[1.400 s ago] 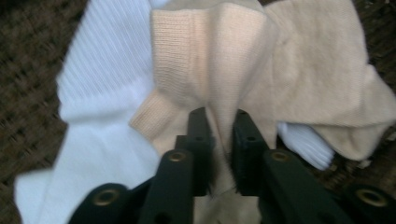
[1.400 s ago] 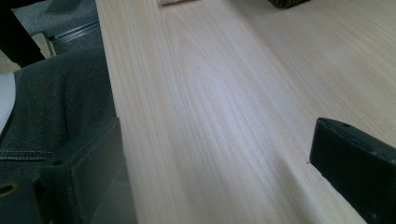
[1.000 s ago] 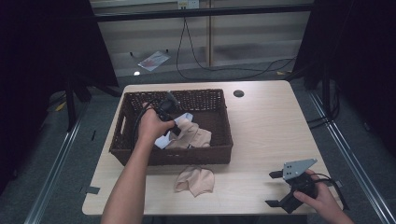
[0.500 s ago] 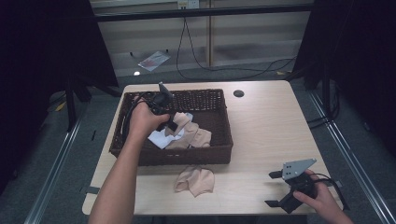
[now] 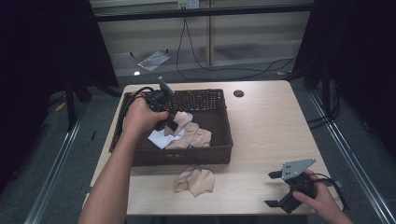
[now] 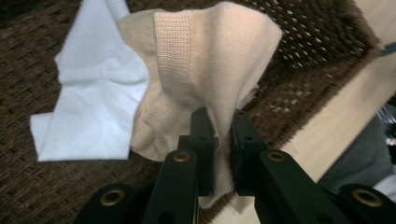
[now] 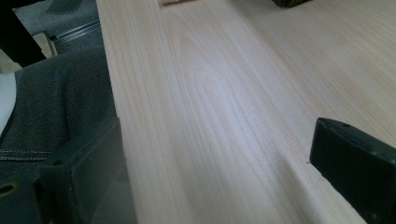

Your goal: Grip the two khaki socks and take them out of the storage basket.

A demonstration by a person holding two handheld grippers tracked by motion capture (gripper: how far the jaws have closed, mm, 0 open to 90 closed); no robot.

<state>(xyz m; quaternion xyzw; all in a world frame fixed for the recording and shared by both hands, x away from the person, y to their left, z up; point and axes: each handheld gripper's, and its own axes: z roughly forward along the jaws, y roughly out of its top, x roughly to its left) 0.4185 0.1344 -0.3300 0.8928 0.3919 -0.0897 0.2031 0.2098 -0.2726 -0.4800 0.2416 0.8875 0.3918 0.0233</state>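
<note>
beige sock (image 6: 210, 70) lower edge hidden behind jaws

No text, label, brand, number or sign is showing legibly anywhere in these views.
</note>
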